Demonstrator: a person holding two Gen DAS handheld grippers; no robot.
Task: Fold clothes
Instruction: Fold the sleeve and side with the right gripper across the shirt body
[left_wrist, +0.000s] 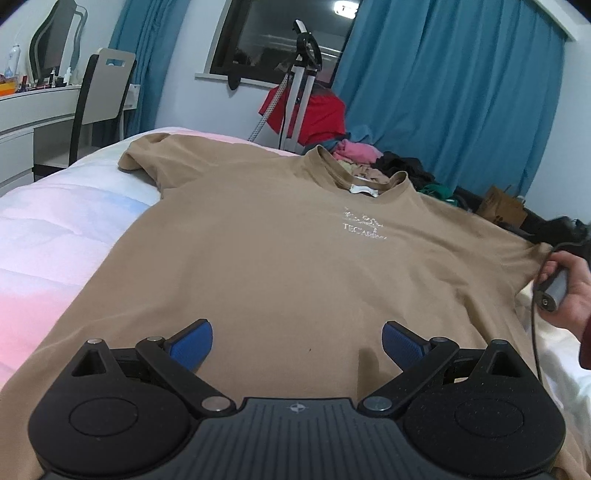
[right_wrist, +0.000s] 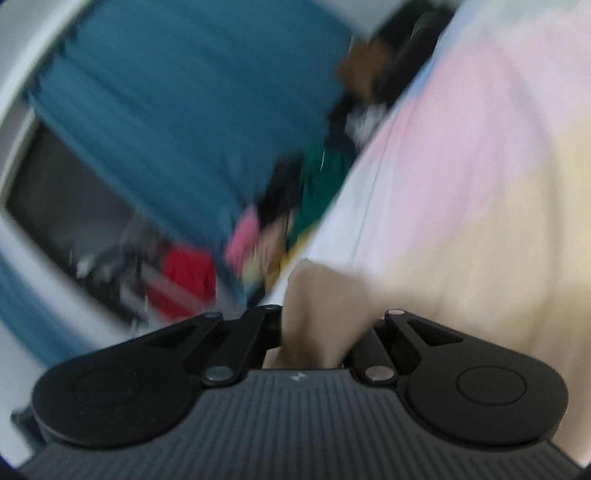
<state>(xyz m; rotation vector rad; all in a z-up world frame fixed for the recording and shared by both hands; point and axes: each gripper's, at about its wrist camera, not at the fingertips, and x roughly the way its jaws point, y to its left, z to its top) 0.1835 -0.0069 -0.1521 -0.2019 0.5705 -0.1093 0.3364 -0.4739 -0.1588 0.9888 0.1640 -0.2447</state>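
A tan T-shirt (left_wrist: 280, 258) with a small white chest print lies spread face up on the bed (left_wrist: 55, 229), collar at the far side. My left gripper (left_wrist: 297, 341) is open, its blue pads just above the shirt's lower part, holding nothing. In the right wrist view, which is blurred, my right gripper (right_wrist: 319, 332) is shut on a fold of the tan shirt (right_wrist: 317, 295), its sleeve side at the bed's right. The hand holding the right gripper (left_wrist: 565, 291) shows at the shirt's right sleeve in the left wrist view.
A pile of mixed clothes (left_wrist: 373, 158) lies past the collar. A garment steamer stand (left_wrist: 301, 85) with a red garment (left_wrist: 317, 110) stands behind. A chair (left_wrist: 103, 96) and white desk (left_wrist: 37, 107) are far left. Blue curtains (left_wrist: 461, 92) hang behind.
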